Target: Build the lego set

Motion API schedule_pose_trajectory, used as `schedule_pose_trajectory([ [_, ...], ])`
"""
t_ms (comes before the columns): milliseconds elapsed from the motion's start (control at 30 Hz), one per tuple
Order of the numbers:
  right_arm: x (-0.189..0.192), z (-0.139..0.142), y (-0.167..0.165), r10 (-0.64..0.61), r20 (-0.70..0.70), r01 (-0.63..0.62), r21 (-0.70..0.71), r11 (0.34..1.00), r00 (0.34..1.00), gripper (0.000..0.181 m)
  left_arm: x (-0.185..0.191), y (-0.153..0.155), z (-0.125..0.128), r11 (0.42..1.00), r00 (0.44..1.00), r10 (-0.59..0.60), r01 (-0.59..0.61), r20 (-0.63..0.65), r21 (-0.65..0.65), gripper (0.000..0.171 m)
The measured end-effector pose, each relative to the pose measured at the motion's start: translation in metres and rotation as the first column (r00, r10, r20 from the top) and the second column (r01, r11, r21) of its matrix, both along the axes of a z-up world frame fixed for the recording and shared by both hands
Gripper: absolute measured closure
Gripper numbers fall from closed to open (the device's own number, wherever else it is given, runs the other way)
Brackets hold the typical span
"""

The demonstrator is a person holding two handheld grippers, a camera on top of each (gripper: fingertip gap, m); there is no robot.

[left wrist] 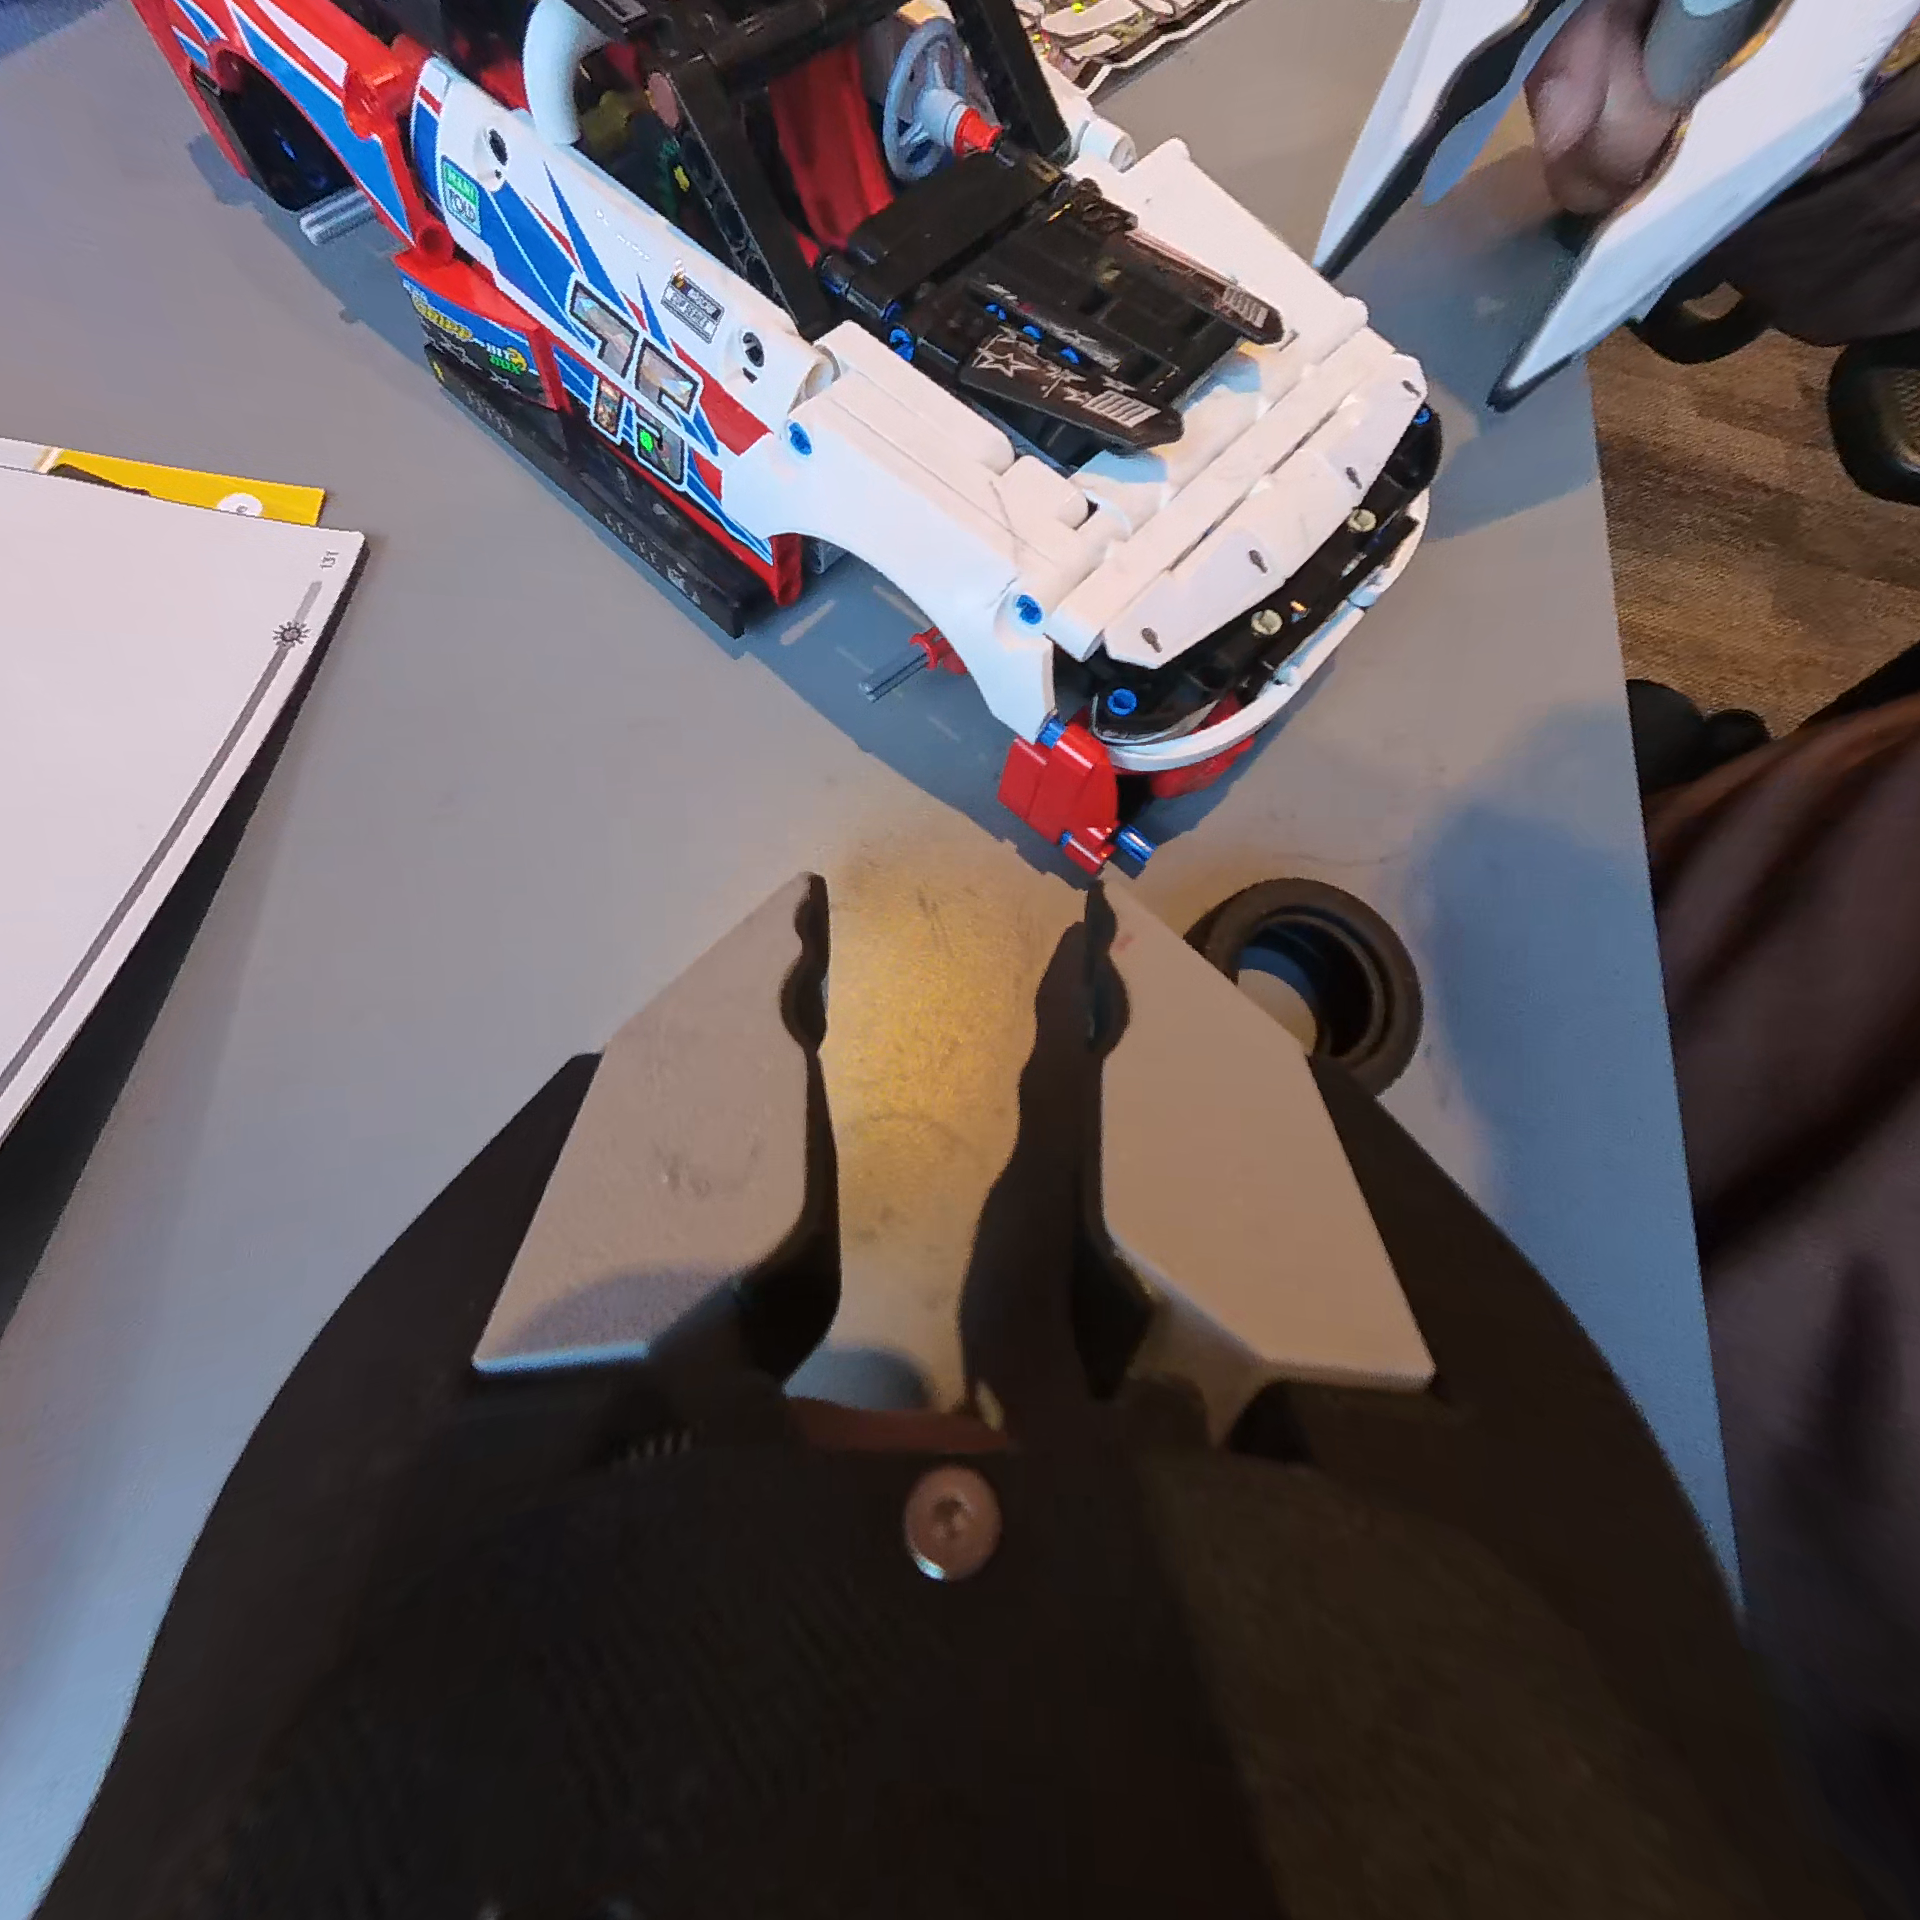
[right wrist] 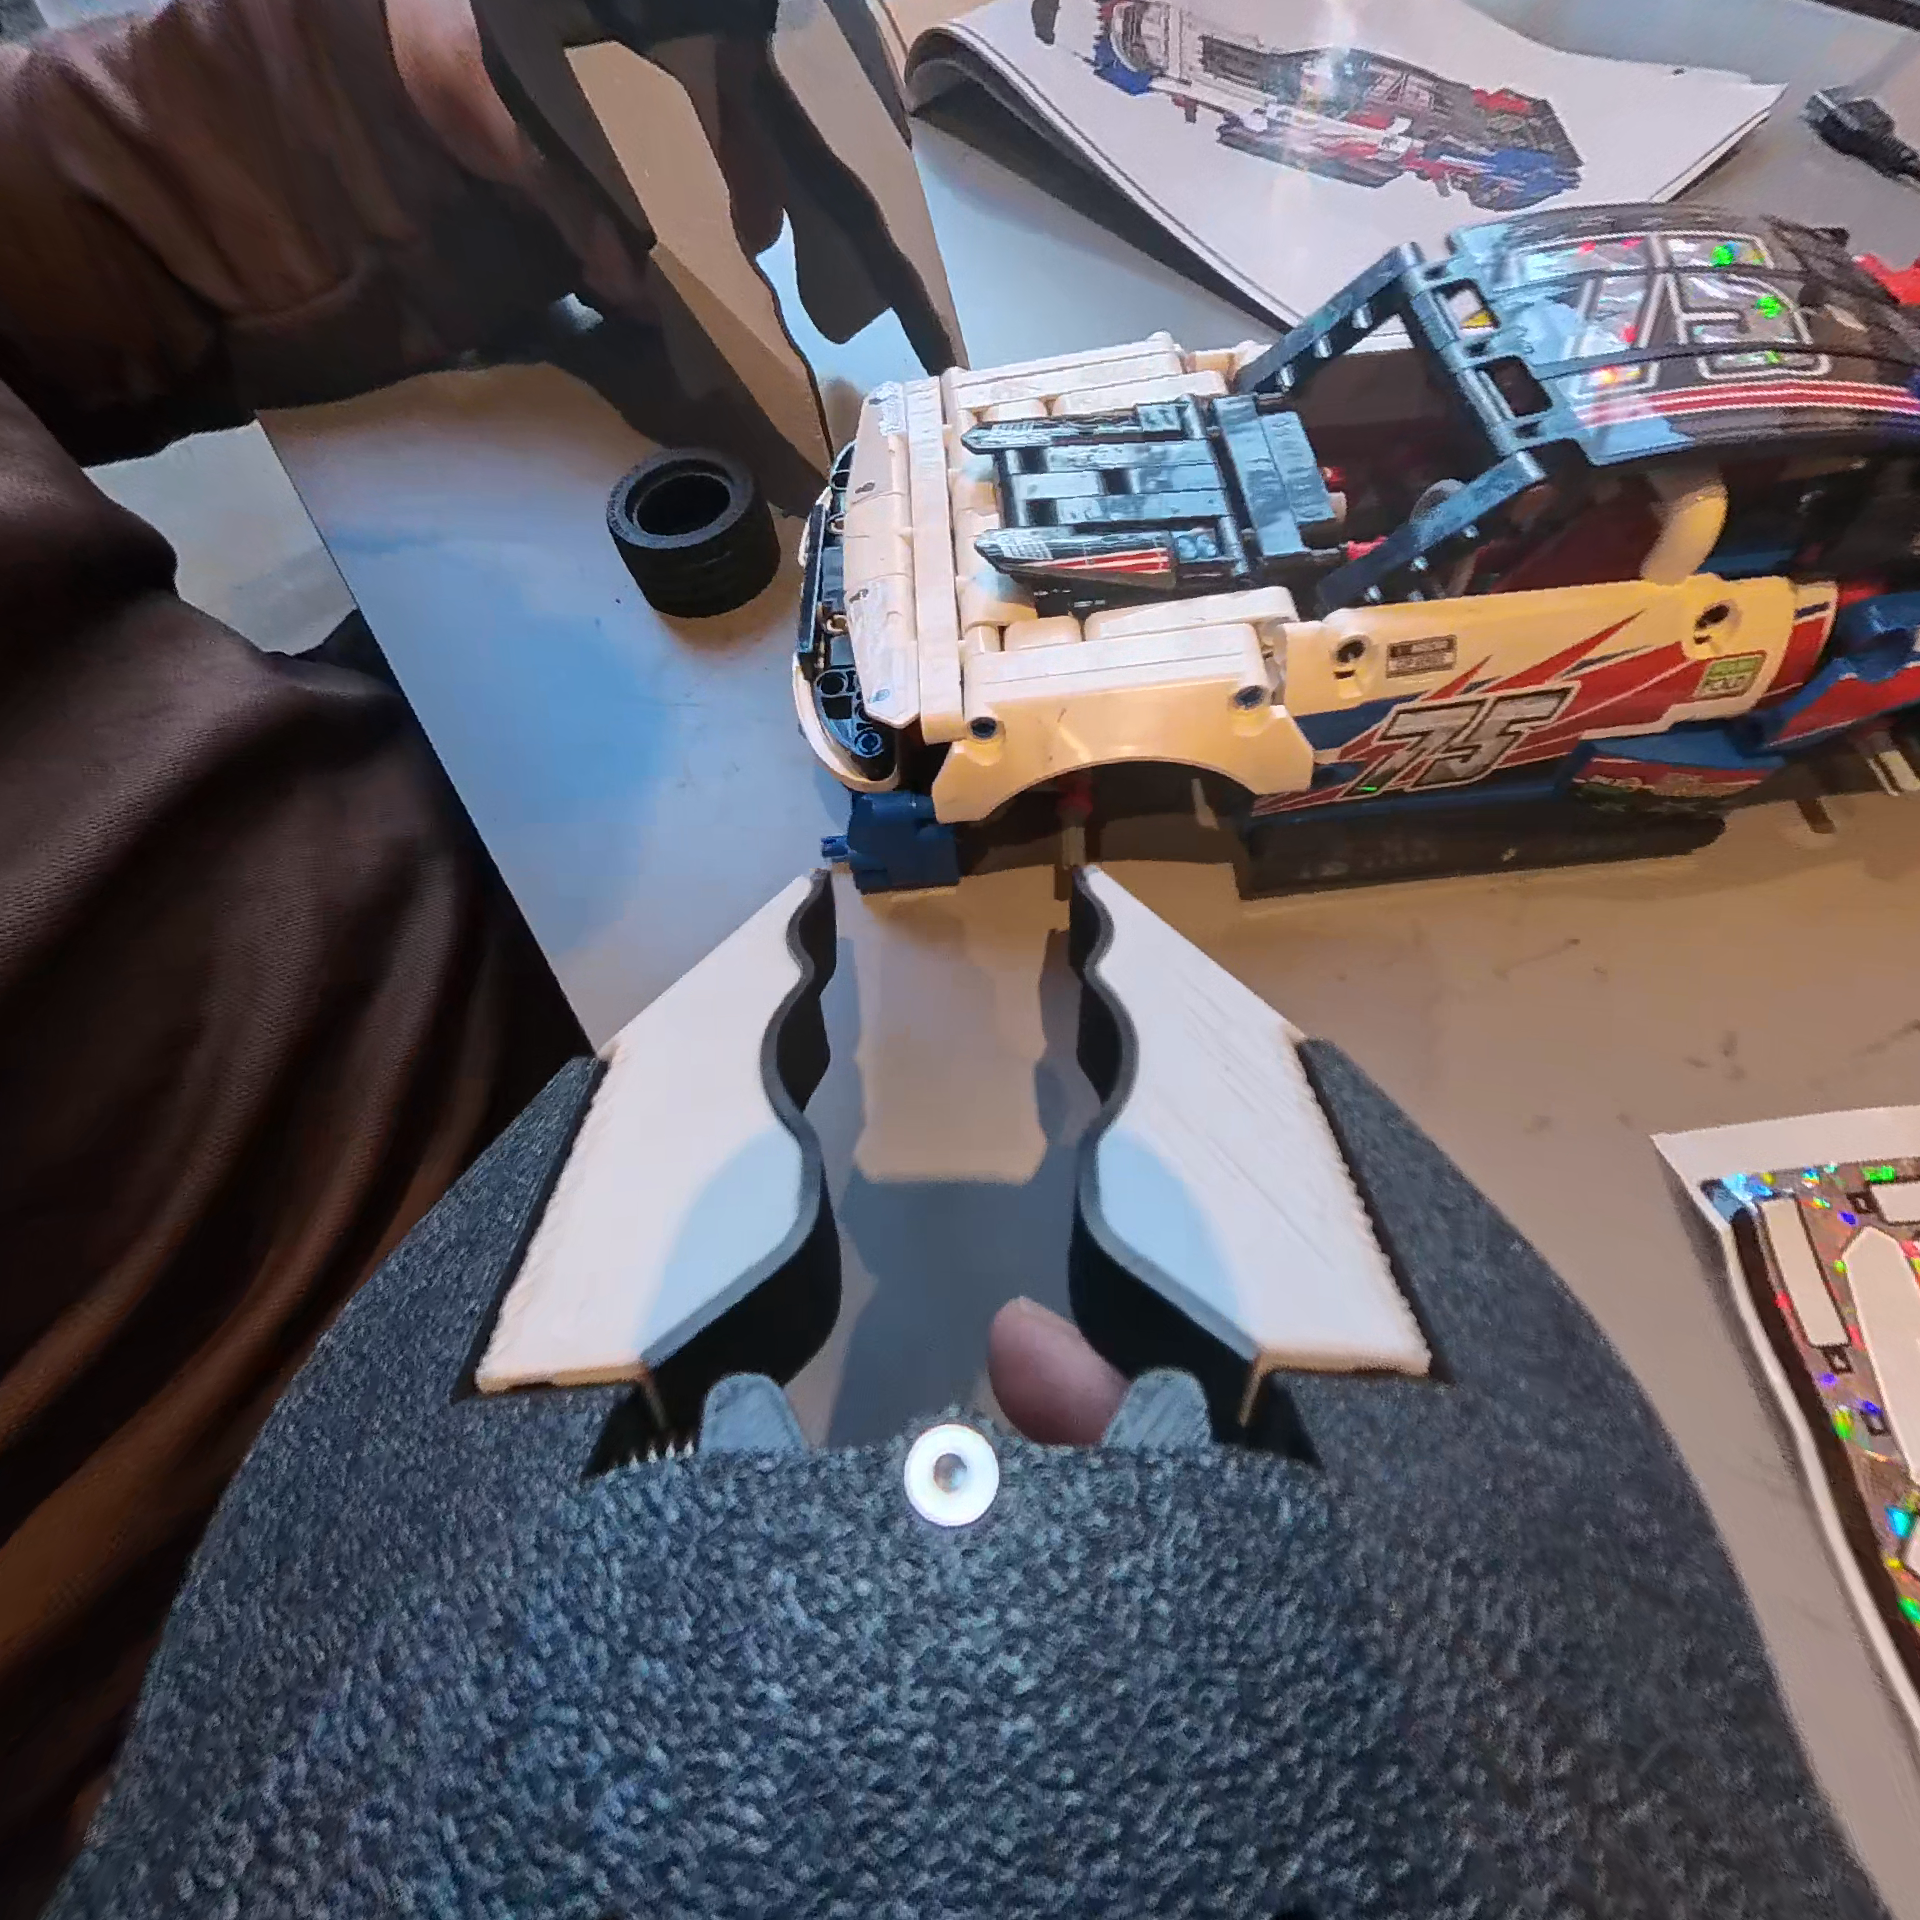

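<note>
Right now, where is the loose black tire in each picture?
Left wrist view: the black tire lies on the table right of centre, beside the left tool's right finger.
Right wrist view: the tire stands upper left of centre.
Shared landmark: the car's white nose sits nearby.

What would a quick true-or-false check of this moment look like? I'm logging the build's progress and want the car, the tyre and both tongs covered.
1. The left tongs are open and hold nothing. True.
2. A loose black tyre lies on the table off the nose of the lego car. True.
3. The front wheel arch facing the right wrist view already carries a wheel. False: the arch is empty, with only a bare axle showing.
4. The right tongs grip the tyre. False: they are open and empty, apart from the tyre.
5. An open instruction booklet lies beyond the car. True.
</note>
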State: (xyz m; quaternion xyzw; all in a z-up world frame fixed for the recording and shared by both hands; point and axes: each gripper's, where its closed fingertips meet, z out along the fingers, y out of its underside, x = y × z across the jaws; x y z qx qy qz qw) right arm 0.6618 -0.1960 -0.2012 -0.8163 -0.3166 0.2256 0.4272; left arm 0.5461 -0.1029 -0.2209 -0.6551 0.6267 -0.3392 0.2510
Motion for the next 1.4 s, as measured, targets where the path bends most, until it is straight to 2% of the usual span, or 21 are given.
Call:
schedule_pose_trajectory([
  [1400,-0.0068,-0.0042,-0.0004,0.034,-0.022,-0.035,-0.053,0.998,0.999,0.137,-0.0001,-0.0053,0.0002,0.999,1.000,-0.020,0.020,-0.001,0.035,0.126],
])
